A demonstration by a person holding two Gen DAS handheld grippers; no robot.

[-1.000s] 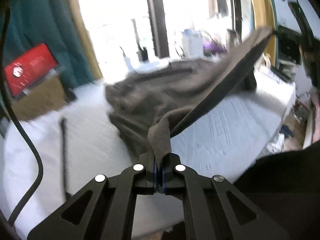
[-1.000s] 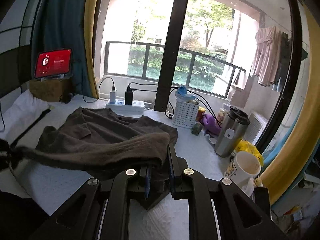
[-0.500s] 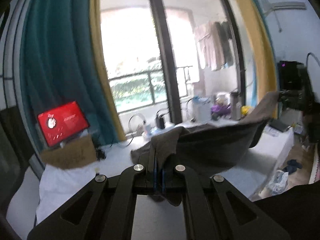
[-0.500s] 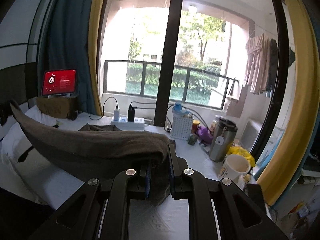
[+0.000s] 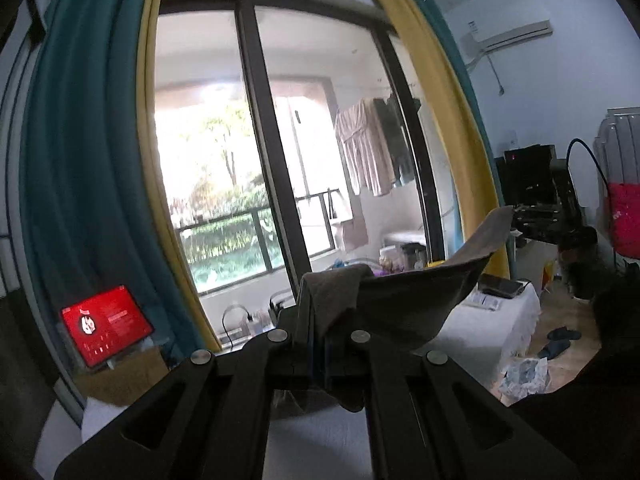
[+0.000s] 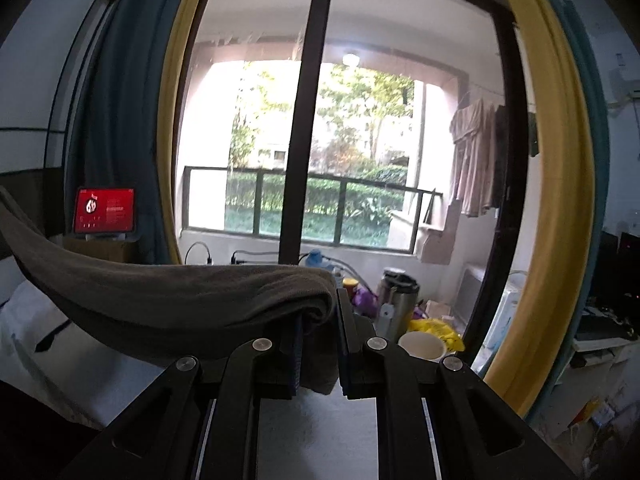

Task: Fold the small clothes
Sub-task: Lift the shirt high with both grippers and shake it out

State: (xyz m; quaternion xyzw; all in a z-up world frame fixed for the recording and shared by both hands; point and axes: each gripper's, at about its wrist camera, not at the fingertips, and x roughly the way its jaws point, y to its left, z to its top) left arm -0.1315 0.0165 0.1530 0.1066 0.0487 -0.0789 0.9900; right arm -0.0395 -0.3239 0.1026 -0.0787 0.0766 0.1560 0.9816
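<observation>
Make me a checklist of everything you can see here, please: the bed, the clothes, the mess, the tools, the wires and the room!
Surface: white bed cover, mostly bare below the cloth.
Job's things: one grey-brown garment, lifted and stretched between both tools.
Clutter: white mug, steel flask, yellow bag, red-screen tablet on a cardboard box.
Grippers: left tool shut on the garment's edge; right tool clamping a bunched corner.
Cables: charger leads under the window.
Surroundings: balcony window, yellow and teal curtains, hanging laundry.
</observation>
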